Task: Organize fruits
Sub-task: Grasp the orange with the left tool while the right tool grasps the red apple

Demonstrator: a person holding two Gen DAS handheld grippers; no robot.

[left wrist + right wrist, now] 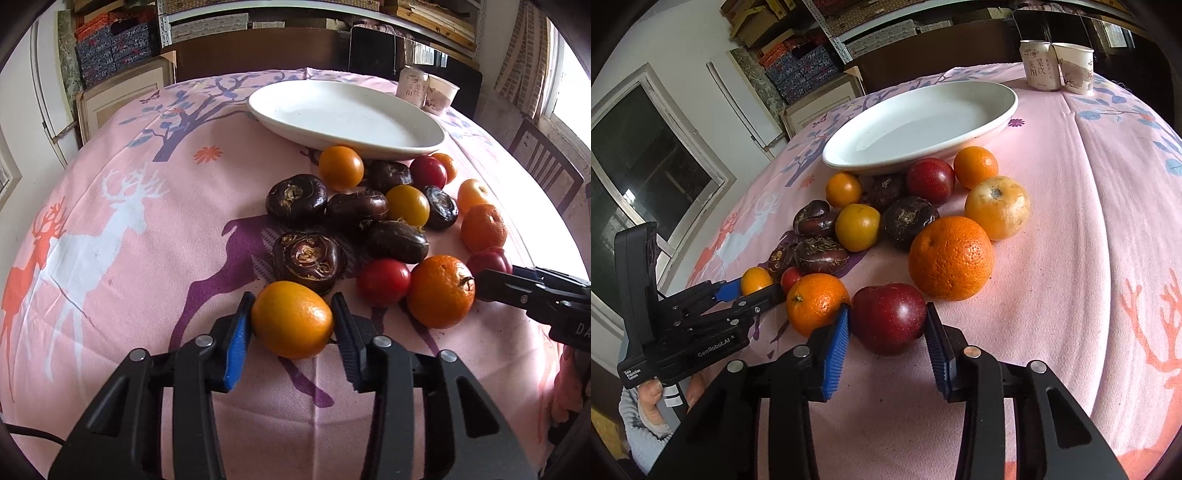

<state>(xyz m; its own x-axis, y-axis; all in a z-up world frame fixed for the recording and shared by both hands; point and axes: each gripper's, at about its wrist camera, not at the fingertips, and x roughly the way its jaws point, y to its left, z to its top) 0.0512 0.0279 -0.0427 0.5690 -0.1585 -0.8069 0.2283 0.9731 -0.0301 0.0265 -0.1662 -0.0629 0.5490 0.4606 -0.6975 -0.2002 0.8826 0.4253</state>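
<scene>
Left wrist, pink tablecloth [147, 295], shelves [207, 22]

A home dining room: patterned tablecloth [129, 221], wooden chair [546, 166], shelves [122, 44] of storage boxes.

Pink tablecloth [147, 295] with printed deer and a purple-blue tree covers the whole table. At its far edge sit a white drink can with printed characters [1038, 64] and a white paper cup [1075, 68], touching each other. Behind the table there's a metal shelving rack [166, 33] stuffed with blue patterned storage boxes [110, 51]. Off to the side stands a dark wooden chair [546, 166], near a bright window [569, 92].
</scene>
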